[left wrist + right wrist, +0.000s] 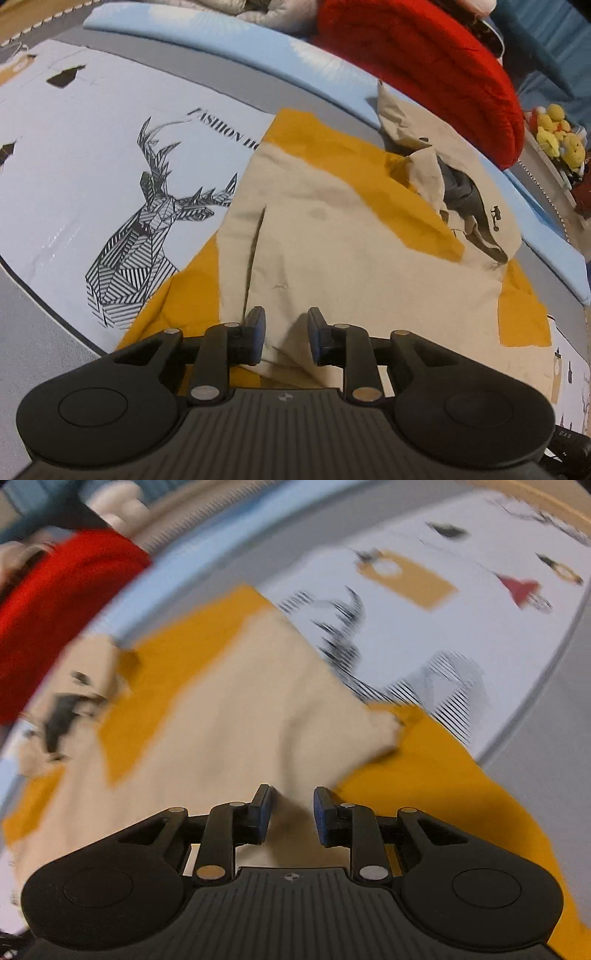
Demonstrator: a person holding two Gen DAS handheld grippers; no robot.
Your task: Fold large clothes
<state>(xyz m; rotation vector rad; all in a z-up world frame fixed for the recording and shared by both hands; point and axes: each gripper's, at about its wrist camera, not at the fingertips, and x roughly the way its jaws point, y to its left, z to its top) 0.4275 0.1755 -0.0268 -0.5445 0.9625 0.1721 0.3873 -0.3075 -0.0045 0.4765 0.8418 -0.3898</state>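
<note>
Both tongs, left (282,336) and right (291,814), stand narrowly apart, gripping nothing, over the beige-and-mustard garment (332,258) on the bed (74,184).

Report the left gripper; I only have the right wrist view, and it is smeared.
Observer: The left gripper is open over the beige top, its jaws apart and not pinching the cloth.
Operator: Read me the print on the bedsheet.
Observer: Next to the deer head there is lettering that begins FASHION. The top covers the rest.
Operator: Check past the red knit.
Observer: Yellow plush toys sit beyond it, at the right edge of the left wrist view.
</note>
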